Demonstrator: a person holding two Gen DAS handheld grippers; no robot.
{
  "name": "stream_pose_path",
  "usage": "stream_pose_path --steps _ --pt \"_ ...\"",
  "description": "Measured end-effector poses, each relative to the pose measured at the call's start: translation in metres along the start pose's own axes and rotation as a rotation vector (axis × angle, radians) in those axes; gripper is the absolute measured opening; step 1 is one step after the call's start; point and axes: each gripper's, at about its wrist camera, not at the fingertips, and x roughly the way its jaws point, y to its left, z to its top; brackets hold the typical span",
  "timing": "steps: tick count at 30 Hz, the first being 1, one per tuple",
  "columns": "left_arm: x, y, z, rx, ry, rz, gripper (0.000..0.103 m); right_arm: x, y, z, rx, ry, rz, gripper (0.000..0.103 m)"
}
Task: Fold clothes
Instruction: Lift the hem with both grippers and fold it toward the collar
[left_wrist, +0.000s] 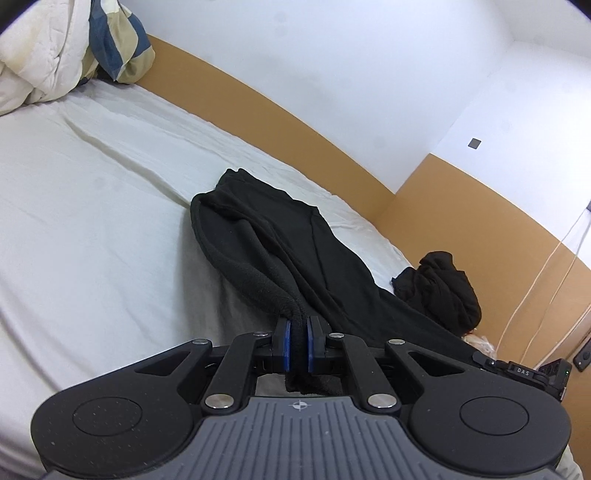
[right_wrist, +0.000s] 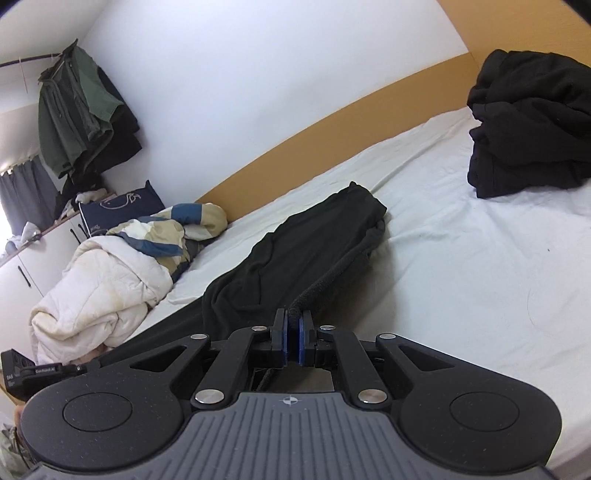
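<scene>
Black fleece garment (left_wrist: 280, 236) lies stretched across the white bed sheet (left_wrist: 92, 221), its near end lifted off the mattress by both claws. The left gripper (left_wrist: 299, 341) has its blue pads pinched tight on a rolled, fuzzy edge of the cloth, and the right gripper (right_wrist: 293, 338) is clamped narrow on another bit of the same edge, jaws almost touching with fabric between them. It looks soft and limp, fairly thick, light enough to hang from two pinches but likely to sag in the middle and drag on the sheet; nothing slippery or breakable about it. The hemmed edge seems the sensible place to hold, since the thicker roll gives the pads something to bite. Its long axis runs away from the holder toward the tan headboard panel (left_wrist: 258, 99), far end resting flat, near end raised. A second dark heap of clothing (right_wrist: 532, 125) sits apart on the bed, whether folded or waiting I cannot say, and a rumpled duvet (right_wrist: 103, 288) lies to the other side
</scene>
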Motion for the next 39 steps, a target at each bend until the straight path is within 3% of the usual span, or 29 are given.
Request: stream_pose_path --steps 6,13,19,28,31,35,39 --pt "-0.017 -0.001 0.017 0.023 0.002 0.003 0.007 -0.009 0.006 0.015 0.015 -0.001 0.033 0.007" --pt "0.039 0.003 0.069 0.025 0.058 0.032 0.008 0.037 0.0 0.038 0.04 0.016 -0.002 0.007" --pt "0.103 0.022 0.107 0.047 0.113 0.124 0.008 0.087 -0.034 0.05 0.173 0.018 -0.062 0.007" --pt "0.179 0.067 0.122 0.044 0.199 0.216 0.009 0.157 -0.068 0.052 0.236 0.052 -0.107 0.007" --pt "0.189 0.081 0.123 -0.02 0.207 0.219 0.009 0.17 -0.071 0.051 0.229 0.059 -0.113 0.007" --pt "0.203 0.1 0.123 -0.105 0.218 0.222 0.015 0.178 -0.082 0.045 0.283 0.072 -0.127 0.008" --pt "0.214 0.117 0.124 -0.181 0.222 0.231 0.043 0.179 -0.092 0.039 0.333 0.076 -0.103 0.013"
